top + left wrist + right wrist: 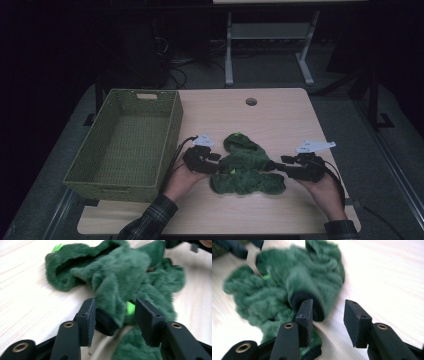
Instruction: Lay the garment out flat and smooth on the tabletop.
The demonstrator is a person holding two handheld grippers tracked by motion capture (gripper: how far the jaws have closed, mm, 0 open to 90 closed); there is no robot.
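Nearest you, your two hands rest on the table's front half, each holding tongs aimed inward at a crumpled green fleece (246, 167) lying between them at the middle of the table (280, 115). The left tongs (214, 159) stand released: in the left gripper view a sleeve end with a dark cuff (106, 323) lies between the jaws, but the pads do not press it. The right tongs (280, 162) are also released; in the right gripper view the other dark cuff (308, 306) sits against the inner jaw, with bare table showing in the gap. If you mean to lift the fleece, centre each cuff between the pads and clench on the thick hem before rising, so neither sleeve slips out. Farther off on your left stands a green basket (172, 117), apart from the fleece, its inside bare. The high view gives you that basket and the garment's whole sprawl; the gripper views instead reveal the cuffs, a bright green tag (130, 308) and the jaw gaps.
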